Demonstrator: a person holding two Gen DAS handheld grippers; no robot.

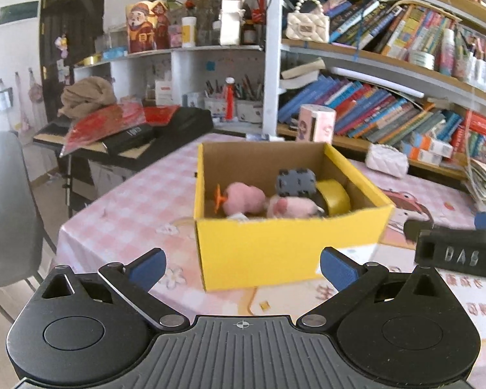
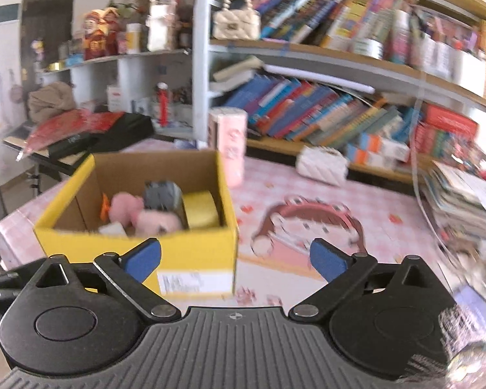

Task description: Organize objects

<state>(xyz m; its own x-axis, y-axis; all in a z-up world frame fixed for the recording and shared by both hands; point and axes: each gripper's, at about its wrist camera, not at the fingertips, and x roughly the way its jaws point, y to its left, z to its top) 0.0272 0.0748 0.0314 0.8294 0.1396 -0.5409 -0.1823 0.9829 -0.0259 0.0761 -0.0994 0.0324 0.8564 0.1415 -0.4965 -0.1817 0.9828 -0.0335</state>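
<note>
A yellow cardboard box [image 1: 275, 246] stands on the pink checked table; it also shows in the right wrist view [image 2: 184, 249]. Inside lie a pink plush toy [image 1: 243, 197], a second pink plush [image 1: 291, 207], a grey toy car upside down [image 1: 296, 181] and a yellow tape roll [image 1: 335, 197]. The same toys show in the right wrist view: plush [image 2: 126, 207], car [image 2: 162, 194], tape roll [image 2: 201, 210]. My left gripper [image 1: 243, 267] is open and empty, just in front of the box. My right gripper [image 2: 236, 259] is open and empty, at the box's front right corner. Part of it shows at the left view's right edge [image 1: 457, 253].
A pink cylinder box [image 2: 231, 142] and a white quilted purse [image 2: 322, 163] sit on the table behind the box. Bookshelves [image 1: 388, 103] line the back. A stack of papers [image 2: 463, 201] lies at the right. A grey chair [image 1: 6, 210] stands at the left.
</note>
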